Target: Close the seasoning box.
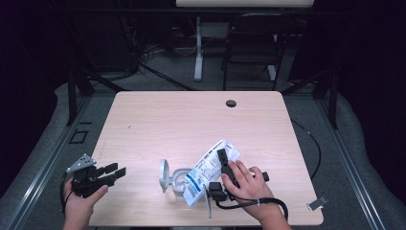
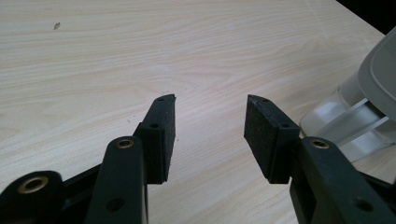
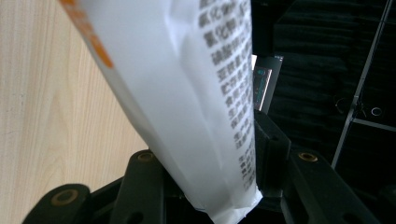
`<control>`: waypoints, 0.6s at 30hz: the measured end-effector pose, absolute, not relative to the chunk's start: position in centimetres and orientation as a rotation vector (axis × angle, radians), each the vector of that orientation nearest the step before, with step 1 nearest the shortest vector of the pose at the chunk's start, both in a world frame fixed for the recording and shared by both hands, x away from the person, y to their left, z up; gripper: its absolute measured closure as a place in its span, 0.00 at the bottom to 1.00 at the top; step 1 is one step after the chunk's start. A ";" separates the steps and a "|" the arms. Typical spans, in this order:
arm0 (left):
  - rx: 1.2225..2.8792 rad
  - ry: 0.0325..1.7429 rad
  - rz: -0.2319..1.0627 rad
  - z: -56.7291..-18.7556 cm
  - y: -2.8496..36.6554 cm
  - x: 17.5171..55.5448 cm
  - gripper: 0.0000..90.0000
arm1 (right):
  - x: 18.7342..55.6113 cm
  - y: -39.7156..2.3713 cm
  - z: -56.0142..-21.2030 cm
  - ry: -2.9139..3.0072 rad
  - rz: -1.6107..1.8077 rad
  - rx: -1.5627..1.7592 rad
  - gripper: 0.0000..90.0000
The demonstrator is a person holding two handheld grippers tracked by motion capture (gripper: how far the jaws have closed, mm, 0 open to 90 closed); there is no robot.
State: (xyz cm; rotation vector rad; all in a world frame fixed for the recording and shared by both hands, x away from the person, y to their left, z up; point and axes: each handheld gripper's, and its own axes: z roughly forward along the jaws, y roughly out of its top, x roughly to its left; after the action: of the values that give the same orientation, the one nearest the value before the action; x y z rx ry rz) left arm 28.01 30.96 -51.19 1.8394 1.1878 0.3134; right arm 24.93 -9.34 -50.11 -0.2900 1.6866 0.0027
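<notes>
Pouch (image 1: 207, 171), white with blue print, tilted mouth-down over clear lidded container (image 1: 176, 180) near front edge of bench (image 1: 158, 120), lower end at or inside container's rim. Lid (image 1: 163, 174) already swung open, upright. Right tongs (image 1: 223, 160) clenched on pouch's upper end, as right gripper view confirms (image 3: 205, 116). Left tongs (image 2: 210, 135) released, empty, resting low just beside container (image 2: 355, 126). Judged mid-pour: opening done, emptying underway or about to start; closing lid and setting pouch down left.
</notes>
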 end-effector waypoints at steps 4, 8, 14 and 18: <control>1.841 1.187 0.314 -51.2 31.0 28.0 0.60 | 24.9 -9.4 -50.1 1.686 -0.002 -0.290 0.69; 1.841 1.188 0.313 -51.2 31.0 28.0 0.60 | 24.9 -9.4 -50.1 1.687 0.002 -0.291 0.69; 1.841 1.188 0.314 -51.2 31.0 28.0 0.60 | 24.9 -9.4 -50.1 1.689 0.005 -0.287 0.70; 1.841 1.188 0.314 -51.2 31.0 28.0 0.60 | 24.9 -9.4 -50.1 1.688 0.002 -0.285 0.70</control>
State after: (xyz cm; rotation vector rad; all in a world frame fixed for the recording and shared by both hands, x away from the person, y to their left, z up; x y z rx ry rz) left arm 28.01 30.96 -51.22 1.8415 1.1880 0.3140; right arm 24.85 -9.37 -50.09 -0.2854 1.6883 0.0018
